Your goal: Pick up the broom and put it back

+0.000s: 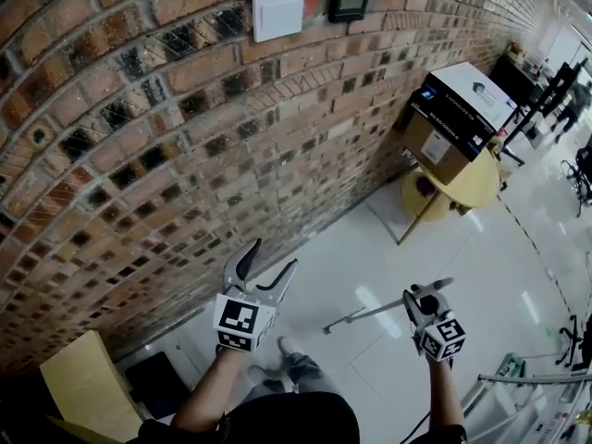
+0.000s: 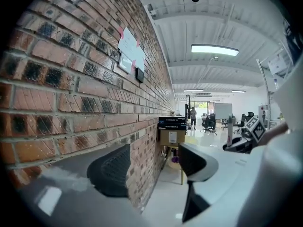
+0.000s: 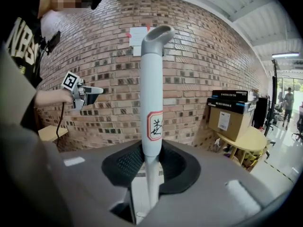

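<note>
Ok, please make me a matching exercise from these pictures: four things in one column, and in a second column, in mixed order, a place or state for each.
Things
1. left gripper
2. right gripper
3. cardboard box
4. white panel

Places or states
A. stands on the yellow table
B. jaws apart, nothing between them
C. fixed on the brick wall
D. shut on the broom handle

Pairs: 1-B, 2-D, 3-A, 4-C

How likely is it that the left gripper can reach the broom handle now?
Probably yes: the left gripper is open, empty, with clear space between it and the broom handle in the right gripper.
</note>
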A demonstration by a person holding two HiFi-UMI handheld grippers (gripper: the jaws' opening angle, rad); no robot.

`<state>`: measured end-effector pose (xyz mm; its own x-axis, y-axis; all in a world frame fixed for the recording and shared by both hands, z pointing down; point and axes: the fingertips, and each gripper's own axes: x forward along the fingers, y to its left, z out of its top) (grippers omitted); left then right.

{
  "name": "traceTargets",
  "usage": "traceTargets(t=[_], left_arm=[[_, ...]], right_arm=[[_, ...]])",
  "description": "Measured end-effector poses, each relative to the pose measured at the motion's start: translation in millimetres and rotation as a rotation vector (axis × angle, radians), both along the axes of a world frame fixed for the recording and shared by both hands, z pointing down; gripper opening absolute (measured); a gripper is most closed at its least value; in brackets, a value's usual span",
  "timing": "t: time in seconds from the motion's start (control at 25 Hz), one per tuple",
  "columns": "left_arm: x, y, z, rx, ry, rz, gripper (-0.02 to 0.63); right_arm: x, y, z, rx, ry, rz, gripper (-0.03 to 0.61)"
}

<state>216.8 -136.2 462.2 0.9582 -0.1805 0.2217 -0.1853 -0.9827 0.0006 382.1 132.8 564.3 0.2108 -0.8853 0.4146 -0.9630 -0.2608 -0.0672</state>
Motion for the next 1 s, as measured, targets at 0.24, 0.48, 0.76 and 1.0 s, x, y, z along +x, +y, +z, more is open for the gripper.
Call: traceTargets(t=[0.24, 0.48, 0.76, 1.0], left_arm=[[10.1, -1.7, 27.3, -0.028, -0.033, 0.015, 0.319], [12.4, -10.4, 50.9, -0.051, -0.062, 0.011, 0.319], [-1.5, -30.3, 67.5, -0.069, -0.085, -0.033, 0.319], [-24.8, -56.1, 74.9, -0.094, -0.088, -0.108, 0.319]], right_arm=[[1.9, -0.7, 54.4, -0.098, 0.006, -0.066, 0.091], [-13.1, -27.1, 108.2, -0.214, 0.017, -0.164, 0.092], [-23.2, -94.2, 139.4, -0.218, -0.008, -0.244, 0.091], [-47.5, -177.0, 159.9, -0.209, -0.016, -0.331, 0.091]])
